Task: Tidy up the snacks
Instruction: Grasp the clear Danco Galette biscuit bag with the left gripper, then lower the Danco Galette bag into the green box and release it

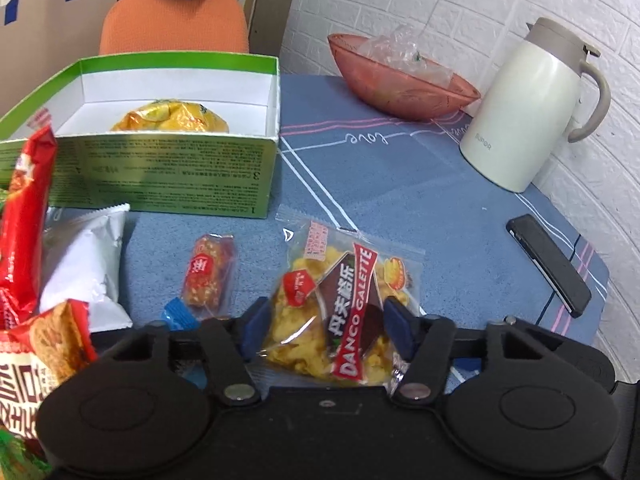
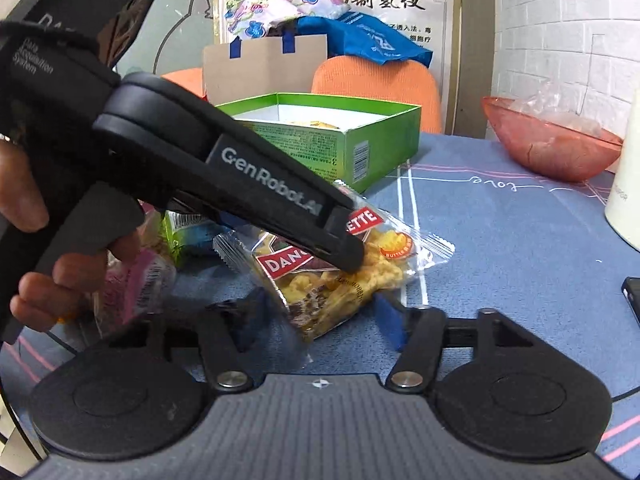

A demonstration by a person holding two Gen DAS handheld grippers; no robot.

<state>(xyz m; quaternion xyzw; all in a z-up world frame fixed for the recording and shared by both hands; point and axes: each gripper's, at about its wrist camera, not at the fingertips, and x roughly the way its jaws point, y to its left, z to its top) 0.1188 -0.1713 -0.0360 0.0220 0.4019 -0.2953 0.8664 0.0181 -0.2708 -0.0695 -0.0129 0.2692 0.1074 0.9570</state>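
Between my left fingers (image 1: 324,322): galette packet (image 1: 340,304), which I am grasping by its near half, its far end lying on the blue counter (image 1: 420,200). My right fingers (image 2: 320,320) are hanging released just behind the same packet (image 2: 340,276). Green box (image 1: 168,168) is standing beyond, left, holding one yellow pastry (image 1: 170,118). Nut bar (image 1: 208,272) and white pouch (image 1: 86,264) are lying left of the packet. Red bowl (image 1: 400,80), white jug (image 1: 528,108) and phone (image 1: 548,264) are sitting to the right.
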